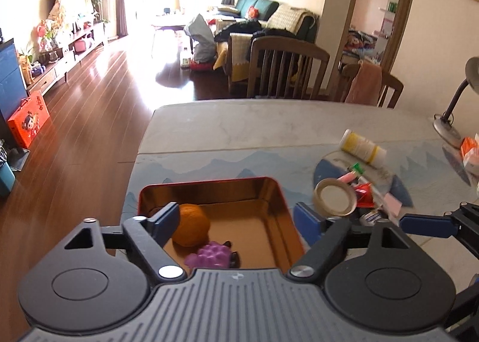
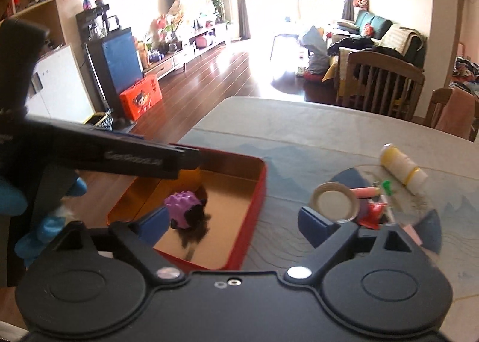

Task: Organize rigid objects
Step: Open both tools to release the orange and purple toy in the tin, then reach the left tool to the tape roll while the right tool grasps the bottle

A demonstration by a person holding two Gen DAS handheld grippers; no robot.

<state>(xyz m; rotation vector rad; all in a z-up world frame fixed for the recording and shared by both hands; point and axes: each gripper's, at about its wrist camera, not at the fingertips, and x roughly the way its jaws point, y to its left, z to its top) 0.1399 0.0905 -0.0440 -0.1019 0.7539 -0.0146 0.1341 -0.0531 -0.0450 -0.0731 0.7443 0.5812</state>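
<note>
Your left gripper is hovering over the red tin tray, its fingers spread wide with nothing pinched between them. Inside the tray, an orange is sitting against the left finger's side of the view, and a purple grape toy is lying just beside it, nearer to you.

Your right gripper is also hanging with its fingers spread apart and empty, straddling the tray's right wall. From the right wrist view the grape toy is resting on the tray floor next to something dark and blurred that you cannot make out.

To the right of the tray, a small heap is waiting on the tabletop: a round metal lid is leaning at the front, a pink tube and a red packet are lying just behind it, and a yellow-and-white bottle is lying on its side farther back. A gloved blue hand is showing at the left edge of the right wrist view, holding the left tool.
</note>
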